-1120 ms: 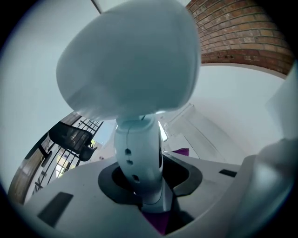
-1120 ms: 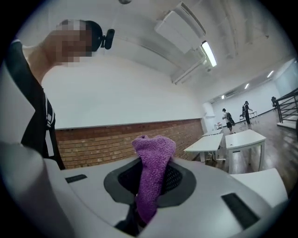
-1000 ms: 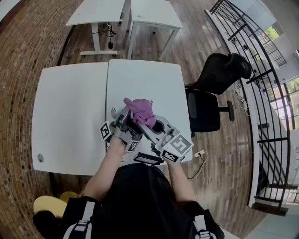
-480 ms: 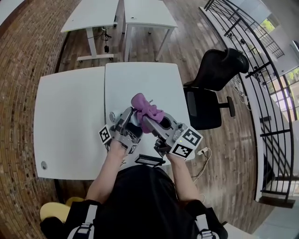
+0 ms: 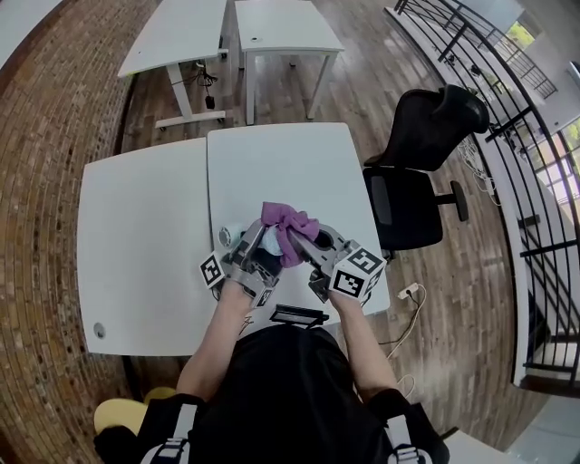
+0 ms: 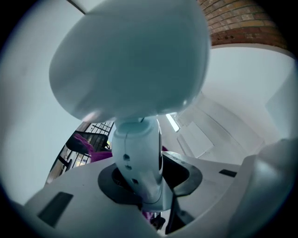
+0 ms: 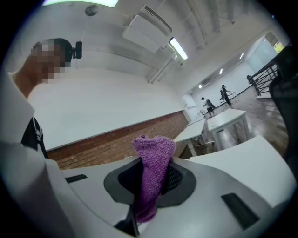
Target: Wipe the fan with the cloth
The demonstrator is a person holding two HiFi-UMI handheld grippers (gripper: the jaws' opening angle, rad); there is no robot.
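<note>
Fan point(image 6: 130, 60) and purple cloth point(image 5: 288, 228), both held up over the white table point(image 5: 281, 163)
Left gripper point(image 6: 139, 174) is clamped on the fan's stem, right gripper point(image 7: 150, 186) is pinching the cloth just beside the fan.

Floor: wooden planks point(image 5: 453, 272) are laid throughout; a white cable point(image 5: 408, 292) is left on them at the right.
Wall: brick point(image 5: 45, 181) is seen along the left.
Near tables point(image 5: 136, 227): two white tops are pushed together.
Chair point(image 5: 426, 154): black, set just right of them.
Far tables point(image 5: 272, 23): two more, white, are placed side by side.
Right edge: a black railing point(image 5: 518, 246) is run along it, with windows point(image 5: 528, 34) beyond.
Light: a ceiling strip lamp point(image 7: 178, 49) is lit.
</note>
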